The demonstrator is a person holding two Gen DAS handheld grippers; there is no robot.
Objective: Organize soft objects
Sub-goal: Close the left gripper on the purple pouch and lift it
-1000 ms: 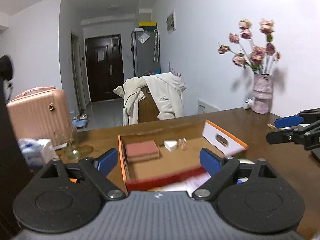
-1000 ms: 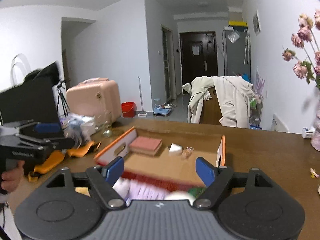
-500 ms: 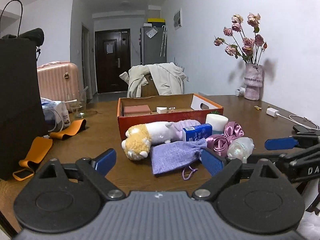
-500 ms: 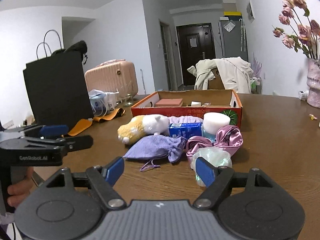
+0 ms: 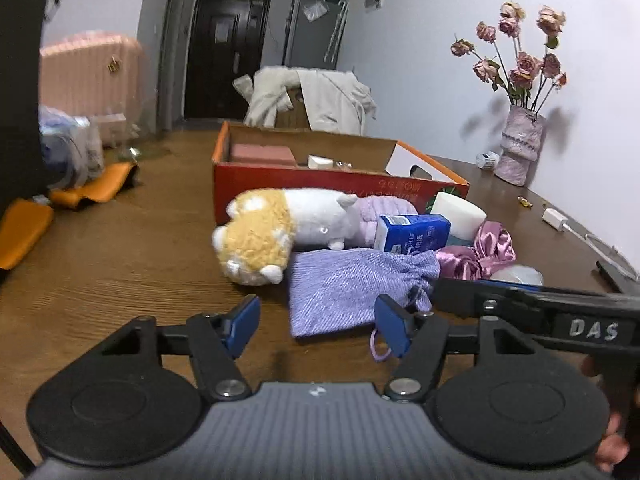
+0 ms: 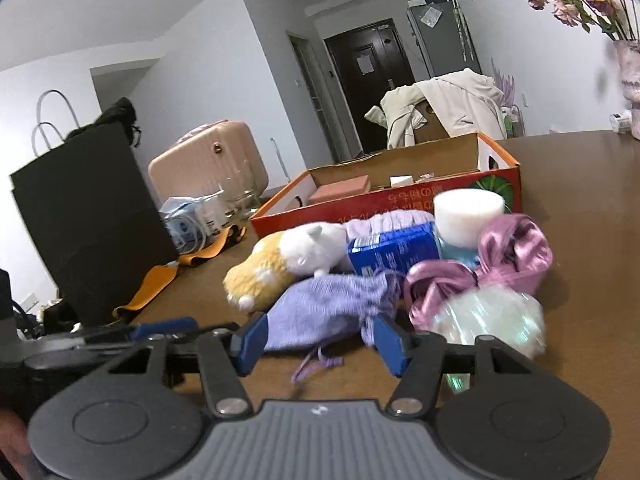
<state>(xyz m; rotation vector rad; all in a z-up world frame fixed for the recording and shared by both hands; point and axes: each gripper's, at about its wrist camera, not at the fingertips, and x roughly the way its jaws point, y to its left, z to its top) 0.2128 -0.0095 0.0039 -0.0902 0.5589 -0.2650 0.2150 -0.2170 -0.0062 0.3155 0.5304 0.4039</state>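
Note:
A heap of soft things lies on the brown table in front of an orange cardboard box (image 5: 280, 180) (image 6: 360, 204): a yellow and white plush toy (image 5: 280, 228) (image 6: 288, 264), a purple drawstring pouch (image 5: 344, 288) (image 6: 324, 312), a pink satin scrunchie (image 5: 484, 252) (image 6: 512, 264), a white sponge cylinder (image 5: 456, 212) (image 6: 468, 212), a blue tissue pack (image 5: 412, 232) (image 6: 388, 252) and a clear wrapped ball (image 6: 496, 316). My left gripper (image 5: 318, 328) is open, just before the pouch. My right gripper (image 6: 320, 344) is open, its fingers on either side of the pouch's near end.
The box holds a pink block (image 5: 260, 154) and small items. A black paper bag (image 6: 84, 220), orange straps (image 5: 92, 188) and a pink suitcase (image 6: 208, 160) stand to the left. A vase of flowers (image 5: 520, 148) and a white charger (image 5: 554, 216) are on the right.
Both grippers have dropped from above the box and closed in on the heap. The right gripper has moved forward until its fingers flank the purple pouch.

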